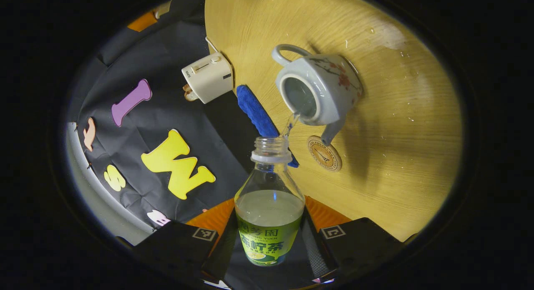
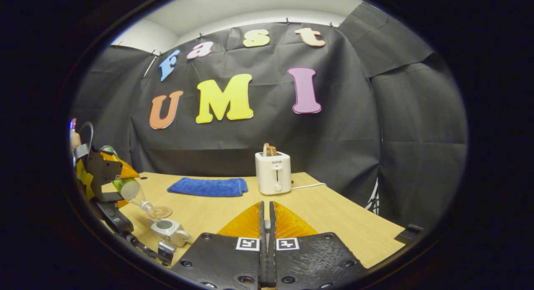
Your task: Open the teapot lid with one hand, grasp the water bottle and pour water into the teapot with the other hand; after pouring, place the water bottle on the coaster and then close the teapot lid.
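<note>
The left tool (image 1: 269,240) pinches the water bottle (image 1: 269,215), tilted with its mouth at the open teapot (image 1: 319,89); water streams in. The right tool (image 2: 267,244) is pressed together, well apart from the teapot.

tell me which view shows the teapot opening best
The left gripper view: it looks straight into the lidless teapot while water streams in from the bottle. The right gripper view shows the teapot small and low at the left edge.

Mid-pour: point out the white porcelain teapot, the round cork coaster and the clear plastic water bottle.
White porcelain teapot (image 1: 329,79), left gripper view, side wall.
Round cork coaster (image 1: 325,154), left gripper view, printed face.
Clear plastic water bottle (image 1: 269,210), left gripper view, body.
</note>
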Available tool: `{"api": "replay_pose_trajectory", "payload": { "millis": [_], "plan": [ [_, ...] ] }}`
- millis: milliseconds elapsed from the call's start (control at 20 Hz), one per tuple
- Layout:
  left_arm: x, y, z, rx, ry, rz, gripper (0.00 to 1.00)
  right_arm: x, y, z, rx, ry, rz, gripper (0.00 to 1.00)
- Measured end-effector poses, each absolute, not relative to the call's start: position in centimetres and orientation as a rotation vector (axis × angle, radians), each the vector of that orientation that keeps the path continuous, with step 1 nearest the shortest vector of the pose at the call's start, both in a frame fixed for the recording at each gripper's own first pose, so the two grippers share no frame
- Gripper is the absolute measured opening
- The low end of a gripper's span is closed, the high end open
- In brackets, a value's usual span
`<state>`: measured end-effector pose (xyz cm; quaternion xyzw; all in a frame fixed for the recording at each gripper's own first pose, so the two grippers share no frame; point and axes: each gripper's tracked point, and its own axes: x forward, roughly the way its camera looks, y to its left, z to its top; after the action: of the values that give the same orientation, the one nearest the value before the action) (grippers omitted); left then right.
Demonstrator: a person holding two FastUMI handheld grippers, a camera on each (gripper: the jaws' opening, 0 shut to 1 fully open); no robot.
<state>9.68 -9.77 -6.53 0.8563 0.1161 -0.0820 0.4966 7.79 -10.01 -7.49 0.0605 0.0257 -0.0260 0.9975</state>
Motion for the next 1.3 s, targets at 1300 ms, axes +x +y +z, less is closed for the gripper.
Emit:
{"api": "replay_pose_trajectory", "payload": {
  "millis": [1300],
  "plan": [
    [10.2,-10.2,-5.9,1.982,0.23,-0.201,0.72,8.0,-10.6,-8.0,0.152,0.062,-0.066,0.0]
  ]
}}
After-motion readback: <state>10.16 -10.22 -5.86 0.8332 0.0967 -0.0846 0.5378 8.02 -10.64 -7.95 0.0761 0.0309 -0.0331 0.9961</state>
